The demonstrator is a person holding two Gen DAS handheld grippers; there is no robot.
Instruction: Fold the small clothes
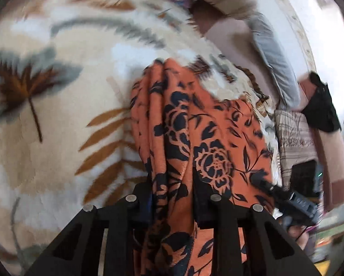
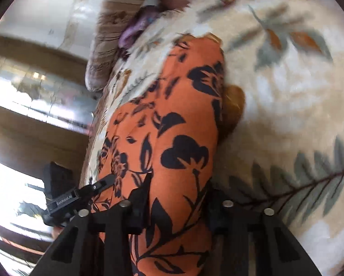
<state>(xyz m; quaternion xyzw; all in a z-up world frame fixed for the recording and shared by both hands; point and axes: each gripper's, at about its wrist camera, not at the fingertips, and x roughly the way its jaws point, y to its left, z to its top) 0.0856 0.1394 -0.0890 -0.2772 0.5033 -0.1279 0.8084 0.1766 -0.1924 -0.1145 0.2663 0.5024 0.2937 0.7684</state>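
The orange floral garment [image 1: 195,142] lies bunched on a leaf-patterned blanket [image 1: 56,115]; the left gripper [image 1: 172,197] has its jaws clamped on the cloth; the right gripper [image 2: 176,197] likewise pinches a fold of it.

Between the matt black plastic fingers [image 1: 142,197] hangs a thin, smooth orange cloth with black flowers [image 1: 178,124]. Beneath it spreads a plush, fuzzy cream blanket with leaf print [image 1: 68,105]. Dull metal pins [image 2: 228,203] stud each gripper's linkage.
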